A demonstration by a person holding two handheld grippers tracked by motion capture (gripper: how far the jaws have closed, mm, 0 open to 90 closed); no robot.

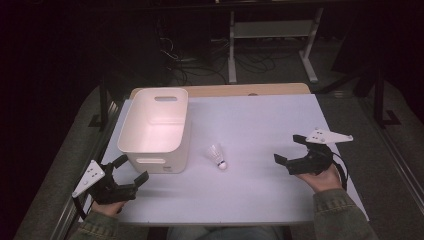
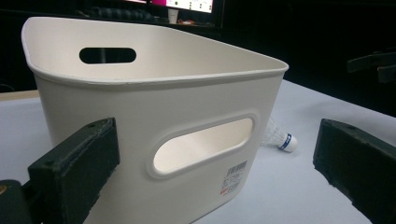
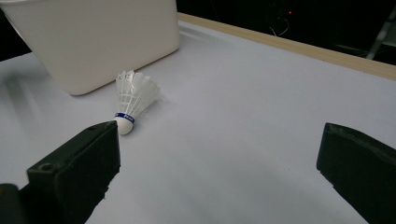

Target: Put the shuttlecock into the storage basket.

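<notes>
White desk (image 1: 260,195) in a dark room

A shuttlecock (image 1: 217,156) lies beside the white bin (image 1: 155,125); left hand-held gripper (image 1: 128,173) and right hand-held gripper (image 1: 289,149) both gape apart, empty.

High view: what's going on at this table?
A person holds a claw in each hand over a white table. The left claw sits open just in front of a white bin. The right claw is open too, off to the right and aimed toward a shuttlecock lying on its side beside the bin. Neither claw touches anything yet; the bin looks empty.
</notes>
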